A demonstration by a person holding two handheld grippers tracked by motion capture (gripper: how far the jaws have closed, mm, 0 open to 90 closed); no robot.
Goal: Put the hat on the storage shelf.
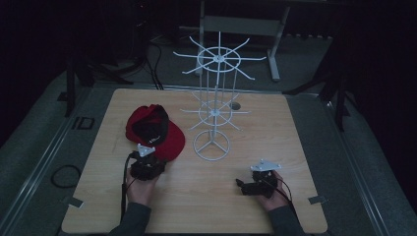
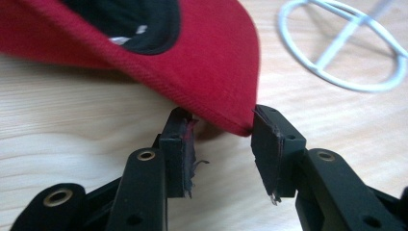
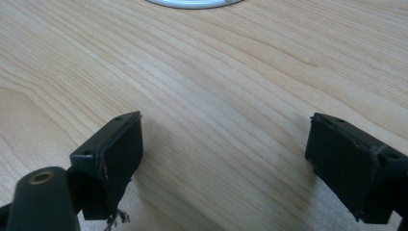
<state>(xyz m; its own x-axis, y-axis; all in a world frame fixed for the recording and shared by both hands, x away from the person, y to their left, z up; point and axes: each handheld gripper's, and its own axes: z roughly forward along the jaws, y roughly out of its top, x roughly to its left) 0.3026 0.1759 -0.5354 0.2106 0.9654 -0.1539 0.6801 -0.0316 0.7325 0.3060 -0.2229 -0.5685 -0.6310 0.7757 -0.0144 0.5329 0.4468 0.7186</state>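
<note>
In the high view, a red cap (image 1: 155, 132) is seen lying on the wooden worktop (image 1: 206, 206), at about nine o'clock of the white wire rack (image 1: 215, 105), whose ring base stands just beside the brim. The left tool (image 1: 146, 156) is held at the brim's six o'clock edge, presumably so that the stiff peak can be taken as a handle. The right tool (image 1: 244, 186) is rested well apart at five o'clock of the rack, seemingly kept in reserve.

In the left gripper view, the brim edge (image 2: 226, 108) is seen entering between the half-closed jaws; one pad touches it at the tip, but no pressing grip is judged yet.

In the right gripper view, the jaws are held wide over bare worktop, nothing between them; the rack's base rim (image 3: 187, 4) is glimpsed at twelve o'clock.
</note>
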